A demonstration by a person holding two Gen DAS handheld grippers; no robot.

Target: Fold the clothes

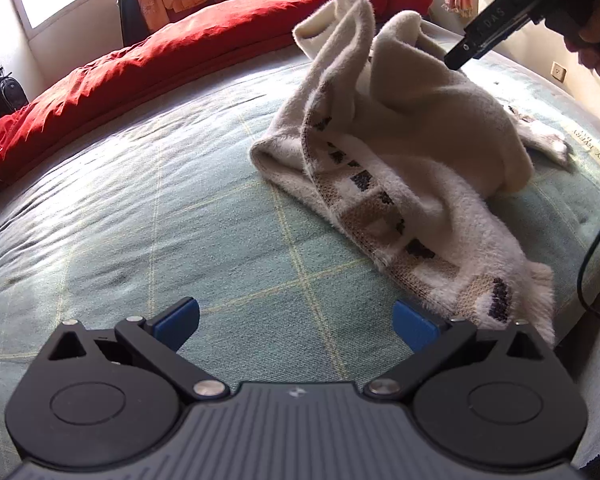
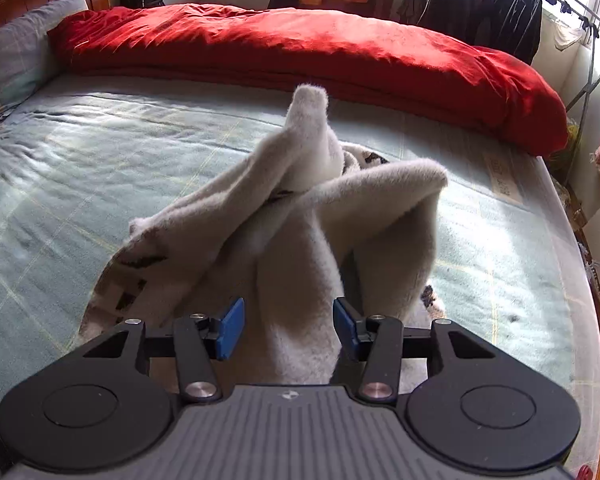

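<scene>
cream sweater (image 1: 412, 136) lies crumpled in a heap on the green bed (image 1: 140, 200), near a red duvet (image 2: 300, 48). left tongs (image 1: 296, 326) spread wide, nothing between them. right tongs (image 2: 288, 328) parted, fabric between the pads but not pinched.

Showing fuzzy, matt knit cloth on the sweater (image 1: 420, 152), smooth woven cotton on the bed sheet (image 1: 140, 200), matt black plastic on the right claw (image 2: 288, 328).
</scene>
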